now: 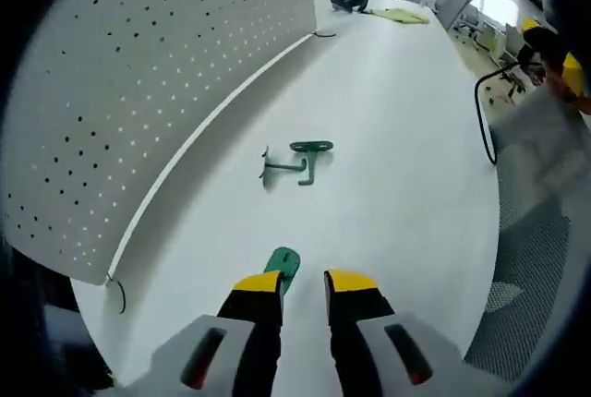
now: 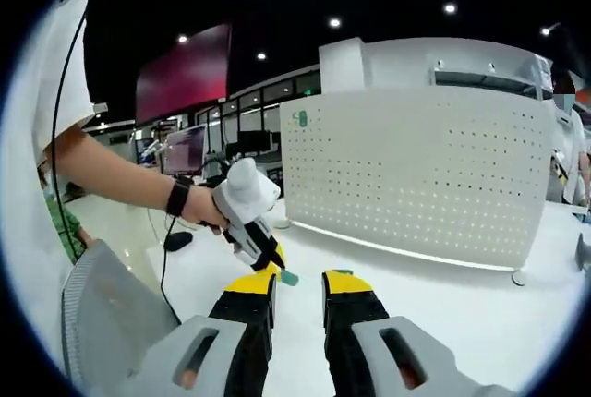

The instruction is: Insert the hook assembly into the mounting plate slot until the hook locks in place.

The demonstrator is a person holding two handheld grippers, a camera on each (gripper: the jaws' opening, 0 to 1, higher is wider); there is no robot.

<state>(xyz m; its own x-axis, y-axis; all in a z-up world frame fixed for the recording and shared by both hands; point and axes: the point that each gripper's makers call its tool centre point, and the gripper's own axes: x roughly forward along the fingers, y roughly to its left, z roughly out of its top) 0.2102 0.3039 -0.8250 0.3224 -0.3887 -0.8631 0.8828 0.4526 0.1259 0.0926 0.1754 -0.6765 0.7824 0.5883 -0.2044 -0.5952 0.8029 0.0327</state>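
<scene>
Green metal parts lie loose on the white table (image 1: 397, 138): a hook assembly (image 1: 300, 161) with an oval end and bent stem rests flat, well apart from the perforated white panel (image 1: 138, 74) standing along the table's far side. A second green piece (image 1: 283, 264) lies close in front of the left hand-held gripper (image 1: 303, 279), just beside its left jaw; whether the jaw touches it I cannot tell.

Left hand-held gripper: jaws parted, a clear gap of bare table between the yellow tips, nothing held. Right hand-held gripper (image 2: 298, 279): jaws likewise parted and empty, raised above the table and looking across toward the perforated panel (image 2: 416, 175).

In the right gripper view the other hand-held gripper (image 2: 268, 251) comes in from the left, gripped by a person's hand (image 2: 208, 208) wearing a dark wristband; a small green tip (image 2: 289, 278) shows at its yellow jaws, probably the near green piece.

Progress, as judged: very early. Hook not grasped, nothing inserted, nothing locked. I cannot pick out a mounting plate slot with certainty; the near green piece may be the plate. Left to do: pick up the hook assembly, steady the plate, align, push home until it locks.

Background: office chairs, cable, distant clutter on the table's far end.
</scene>
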